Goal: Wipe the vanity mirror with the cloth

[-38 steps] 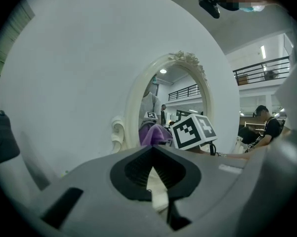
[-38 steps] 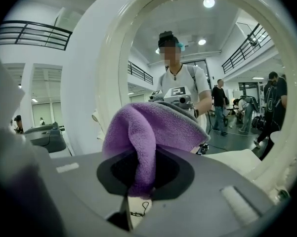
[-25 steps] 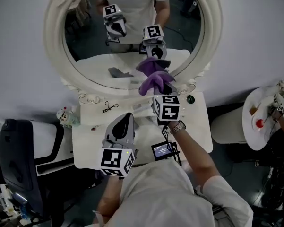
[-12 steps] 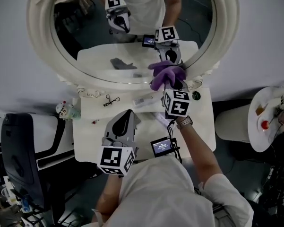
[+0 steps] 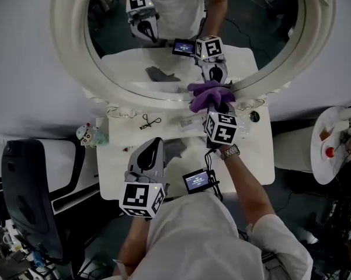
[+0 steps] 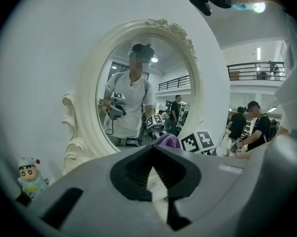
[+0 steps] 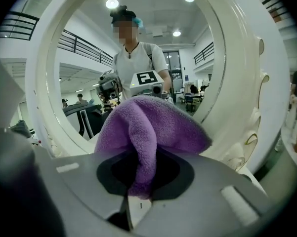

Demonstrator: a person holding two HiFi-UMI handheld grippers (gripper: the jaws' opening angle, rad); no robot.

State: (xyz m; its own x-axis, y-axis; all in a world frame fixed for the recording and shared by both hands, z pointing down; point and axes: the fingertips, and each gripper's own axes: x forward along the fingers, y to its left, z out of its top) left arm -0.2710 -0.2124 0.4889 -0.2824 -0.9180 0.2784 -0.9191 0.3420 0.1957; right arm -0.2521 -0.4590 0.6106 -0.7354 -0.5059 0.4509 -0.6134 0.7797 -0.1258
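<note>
R gripper [image 5: 214, 105]: clamped on the purple cloth [image 5: 208, 93]. One fold is pinched btwn the jaws, the rest bunches out in front. Right gripper view shows the fold filling the gap.
Cloth: at the bottom of the mirror [image 5: 70, 57], a bit right of its middle, pushed up about where the glass meets the frame. Cloth and its reflection meet there.
L gripper [image 5: 156, 143]: jaws closed together w/ nothing in them, left gripper view is clear on that. It's held low in front of the mirror, left of the cloth and well back from the glass, over the table [image 5: 114, 177].
Mirror: big oval w/ a carved white frame, standing at the back of the table. The glass reflects the person in a white tee + both grippers.
Toy [image 5: 86, 135]: lil cartoon figure just below the mirror's lower-left edge, at the table's left side.
Black bit [image 5: 147, 121]: small thing on the table right under the mirror's bottom rim, left of the cloth. Maybe a lash curler, too small to tell tbh.
Screen [image 5: 197, 181]: small lit display below the cloth, well out from the mirror, next to the person's right forearm.
Watch [image 5: 230, 151]: on the right wrist, just behind the R gripper.
</note>
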